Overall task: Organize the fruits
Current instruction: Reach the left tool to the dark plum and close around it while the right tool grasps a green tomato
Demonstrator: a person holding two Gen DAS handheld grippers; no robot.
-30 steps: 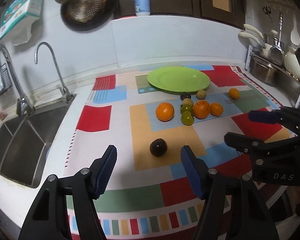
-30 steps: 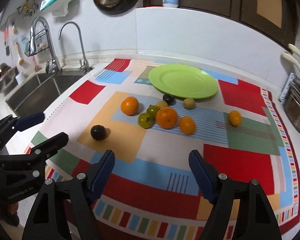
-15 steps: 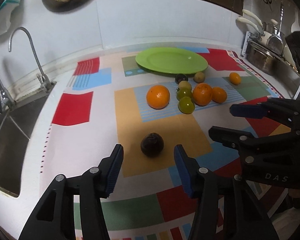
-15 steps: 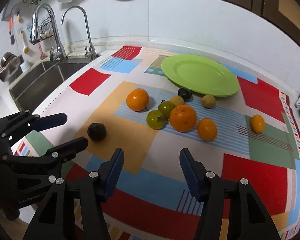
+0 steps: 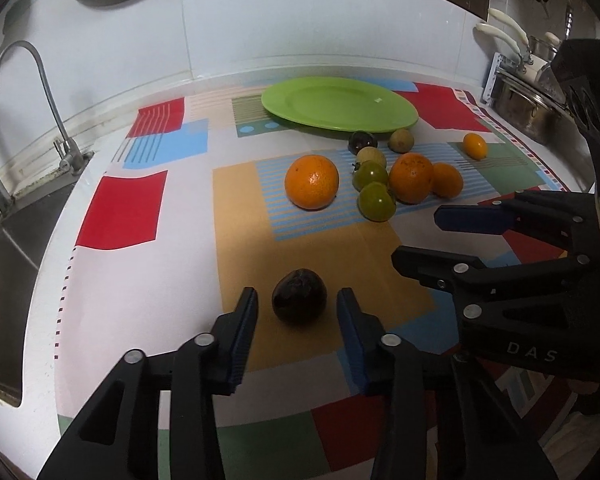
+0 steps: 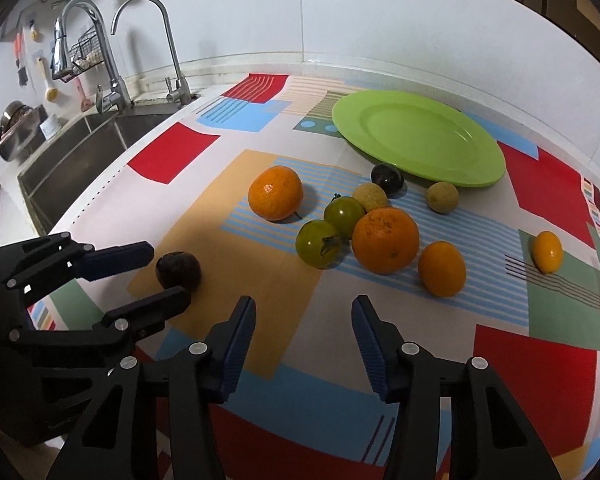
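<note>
A dark round fruit (image 5: pixel 299 296) lies on the tan patch of the patterned mat. My left gripper (image 5: pixel 297 294) straddles it with its jaws closing, and a narrow gap still shows on each side of the fruit. My right gripper (image 6: pixel 303 306) hovers over the mat, its jaws also closing with nothing between them. Just beyond it lie a large orange (image 6: pixel 385 239), two green tomatoes (image 6: pixel 318 243), a second orange (image 6: pixel 275 192), a small orange (image 6: pixel 442 268) and smaller fruits. The green plate (image 6: pixel 418 136) sits bare behind them.
A steel sink (image 6: pixel 66 148) with two taps (image 6: pixel 168 40) lies left of the mat. Pots and utensils (image 5: pixel 528 108) stand at the right end of the counter. A small yellow-orange fruit (image 6: pixel 548 251) sits apart at the right. The white wall closes the back.
Both grippers came forward and down toward the fruits, and both pairs of jaws narrowed. The dark fruit, earlier ahead of the left fingers, now lies between them.
</note>
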